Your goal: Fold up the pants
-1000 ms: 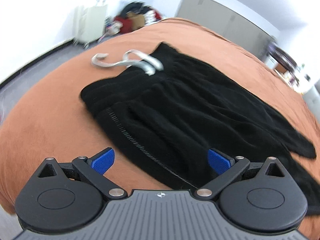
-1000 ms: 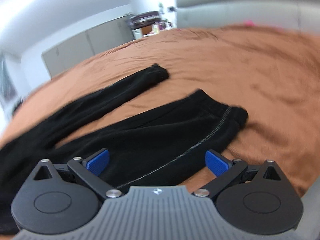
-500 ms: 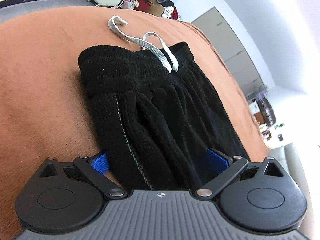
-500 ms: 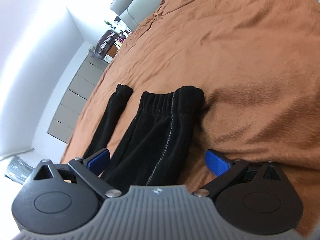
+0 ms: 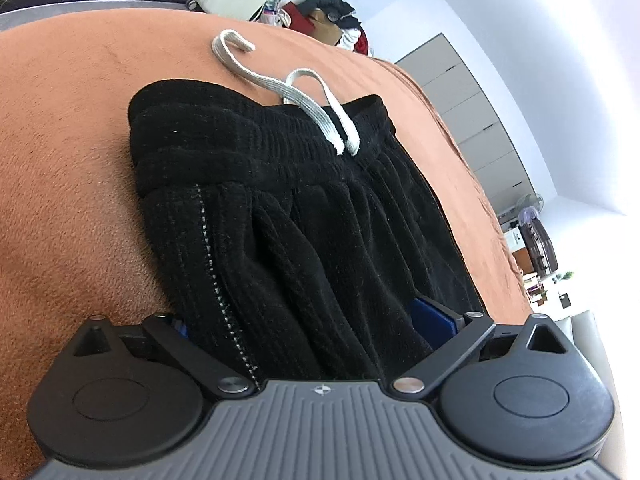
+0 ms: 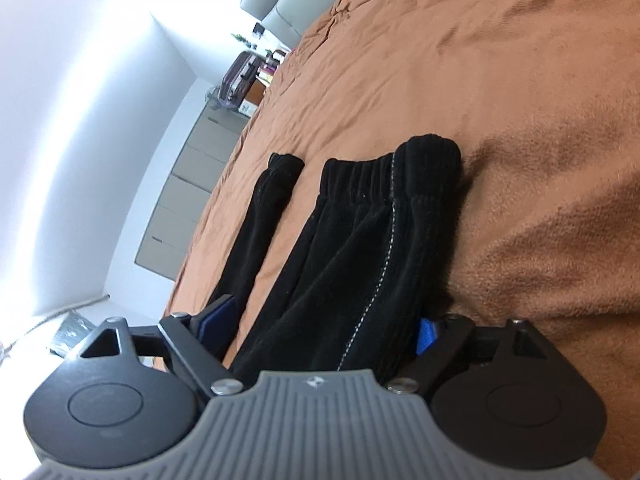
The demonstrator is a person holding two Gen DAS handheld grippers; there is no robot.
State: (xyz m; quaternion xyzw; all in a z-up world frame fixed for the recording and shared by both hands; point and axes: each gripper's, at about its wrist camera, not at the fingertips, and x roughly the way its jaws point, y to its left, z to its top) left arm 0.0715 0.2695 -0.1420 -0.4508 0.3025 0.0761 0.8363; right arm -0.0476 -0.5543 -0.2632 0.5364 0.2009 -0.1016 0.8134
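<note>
One pants [image 5: 304,216] (black), two tools: left [image 5: 308,322] open astride, right [image 6: 326,326] closing.

Rust-brown bedspread [image 5: 60,168] under everything, creased toward the far end. Grey cabinet run [image 5: 476,120] on the white wall. Pile of clothes and a cardboard box [image 5: 328,20] past the bed's edge. Dark suitcase [image 6: 240,76] among clutter. Pale padded headboard [image 6: 288,4] at the far end.
</note>
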